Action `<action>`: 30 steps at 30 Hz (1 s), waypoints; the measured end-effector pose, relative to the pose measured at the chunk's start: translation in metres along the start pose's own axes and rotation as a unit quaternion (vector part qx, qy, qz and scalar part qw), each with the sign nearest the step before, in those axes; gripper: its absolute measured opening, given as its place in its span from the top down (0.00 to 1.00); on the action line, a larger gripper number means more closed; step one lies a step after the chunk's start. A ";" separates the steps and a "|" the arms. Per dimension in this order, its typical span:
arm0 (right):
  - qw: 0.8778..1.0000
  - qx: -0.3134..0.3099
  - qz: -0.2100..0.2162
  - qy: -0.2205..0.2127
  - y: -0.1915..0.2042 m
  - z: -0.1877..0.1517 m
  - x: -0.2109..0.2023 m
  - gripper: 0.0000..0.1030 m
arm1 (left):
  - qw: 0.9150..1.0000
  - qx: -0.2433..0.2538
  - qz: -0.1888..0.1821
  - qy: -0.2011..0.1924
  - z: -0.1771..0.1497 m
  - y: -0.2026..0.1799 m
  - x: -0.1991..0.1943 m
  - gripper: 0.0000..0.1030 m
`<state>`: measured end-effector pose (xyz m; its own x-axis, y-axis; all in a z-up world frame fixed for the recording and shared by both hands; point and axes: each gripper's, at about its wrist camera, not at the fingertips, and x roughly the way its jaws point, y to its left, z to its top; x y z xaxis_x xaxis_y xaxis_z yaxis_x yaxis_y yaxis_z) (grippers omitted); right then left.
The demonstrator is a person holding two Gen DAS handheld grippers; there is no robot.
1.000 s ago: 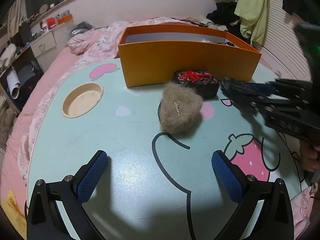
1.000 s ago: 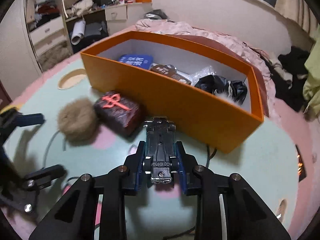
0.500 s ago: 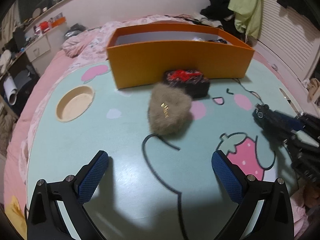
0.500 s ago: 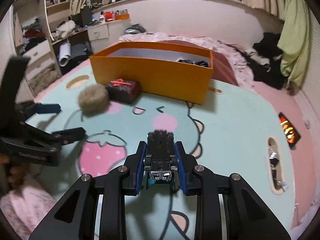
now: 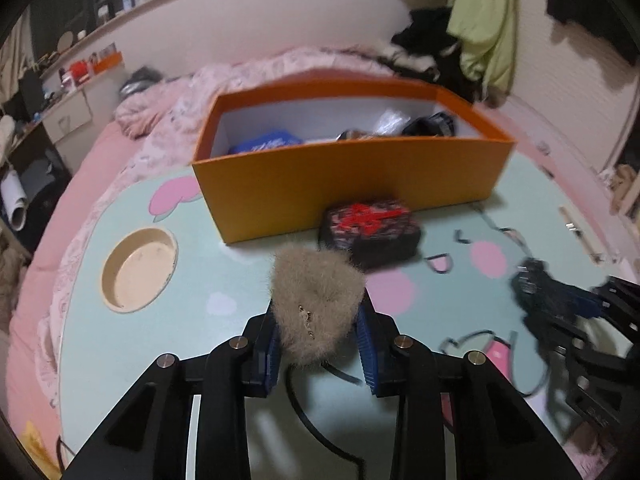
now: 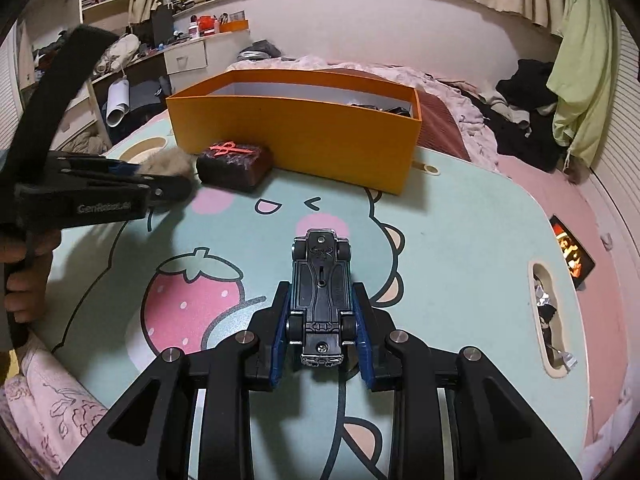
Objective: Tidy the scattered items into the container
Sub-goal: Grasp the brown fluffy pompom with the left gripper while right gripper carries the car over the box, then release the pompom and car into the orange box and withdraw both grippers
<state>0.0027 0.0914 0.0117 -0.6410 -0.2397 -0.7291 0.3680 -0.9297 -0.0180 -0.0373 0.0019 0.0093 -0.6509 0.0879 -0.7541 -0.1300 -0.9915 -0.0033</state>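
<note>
left tongs [image 5: 316, 332] gripping fluffy pouch [image 5: 316, 304], right tongs [image 6: 320, 326] clamping toy car [image 6: 321, 292]

Cartoon-printed table [image 6: 460, 240] bearing orange box [image 6: 296, 136], dark pouch [image 6: 234, 162]

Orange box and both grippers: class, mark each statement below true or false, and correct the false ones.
1. The left gripper is closed on the furry pouch. True.
2. The right gripper is empty. False: it grips a toy car, underside up.
3. The orange box already holds items. True.
4. The dark red-marked case lies inside the box. False: it sits on the table, against the box's front wall.
</note>
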 end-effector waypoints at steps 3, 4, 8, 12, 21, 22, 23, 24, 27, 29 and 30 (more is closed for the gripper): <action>1.000 0.001 -0.003 -0.011 0.000 0.000 -0.004 0.71 | 1.000 0.004 -0.012 -0.027 -0.004 -0.005 -0.020 0.70; 1.000 0.002 0.000 -0.016 0.000 0.001 -0.006 0.71 | 0.999 0.004 -0.014 -0.033 -0.003 -0.006 -0.026 0.70; 0.999 0.017 0.023 -0.023 -0.003 0.011 -0.011 0.71 | 0.998 0.005 -0.030 -0.057 0.012 -0.007 -0.044 0.70; 0.998 0.027 0.036 -0.042 -0.005 0.035 -0.019 0.71 | 0.997 0.021 -0.024 -0.071 0.037 -0.009 -0.051 0.70; 0.996 0.034 0.010 -0.086 -0.009 0.128 -0.018 0.71 | 0.998 -0.002 -0.021 -0.063 0.122 0.005 -0.033 0.70; 0.996 0.029 -0.001 -0.088 -0.008 0.138 -0.013 0.71 | 0.998 -0.004 -0.015 -0.058 0.128 0.006 -0.026 0.69; 0.996 0.024 -0.009 -0.085 -0.007 0.145 -0.006 0.71 | 0.999 -0.006 -0.005 -0.050 0.134 0.008 -0.018 0.66; 0.996 0.024 -0.016 -0.079 -0.008 0.152 0.001 0.71 | 0.999 -0.007 0.008 -0.041 0.138 0.009 -0.008 0.62; 0.997 0.050 -0.038 -0.045 -0.013 0.165 0.027 0.58 | 0.997 -0.009 0.062 -0.038 0.133 0.010 0.004 0.40; 0.996 0.073 -0.050 -0.031 -0.020 0.164 0.034 0.45 | 0.995 -0.014 0.080 -0.051 0.123 0.014 0.001 0.19; 0.995 0.080 -0.045 -0.033 -0.023 0.161 0.033 0.43 | 0.996 -0.018 0.072 -0.058 0.118 0.016 -0.003 0.14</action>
<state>-0.1353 0.0597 0.0981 -0.7116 -0.1674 -0.6824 0.1991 -0.9794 0.0327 -0.1260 -0.0034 0.0886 -0.7424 -0.0464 -0.6683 -0.0039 -0.9973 0.0736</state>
